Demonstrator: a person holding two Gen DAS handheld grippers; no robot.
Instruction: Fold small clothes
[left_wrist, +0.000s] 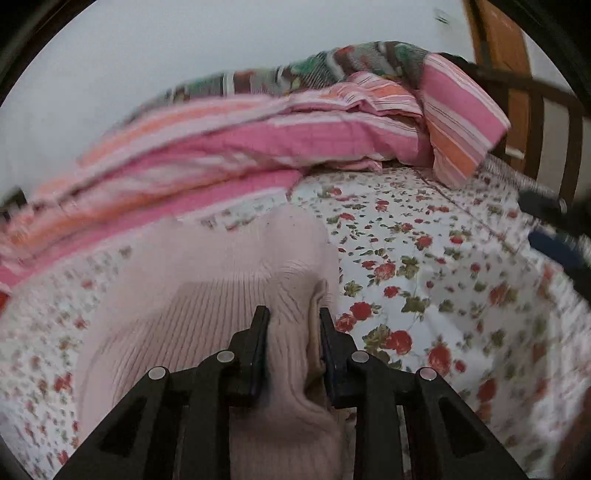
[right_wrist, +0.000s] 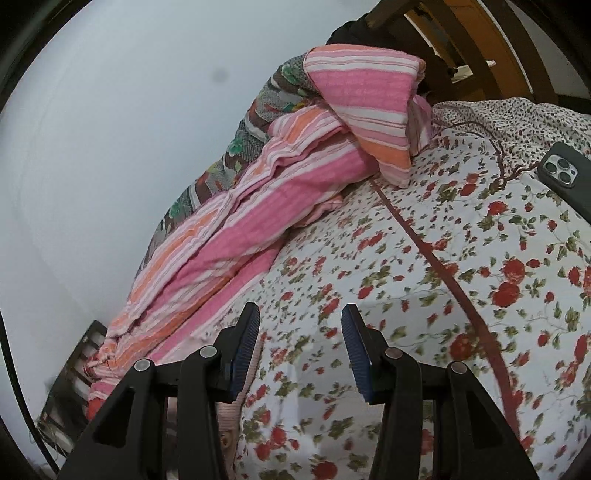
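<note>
A pale pink ribbed knit garment lies on the floral bedsheet. My left gripper is shut on a bunched fold of this garment, which fills the gap between the fingers. In the right wrist view, my right gripper is open and empty above the floral sheet. A small edge of the pink garment shows behind its left finger.
A pink and orange striped blanket is heaped along the far side of the bed, also in the right wrist view. A dark phone lies on the sheet at the right. A wooden headboard stands at the far right.
</note>
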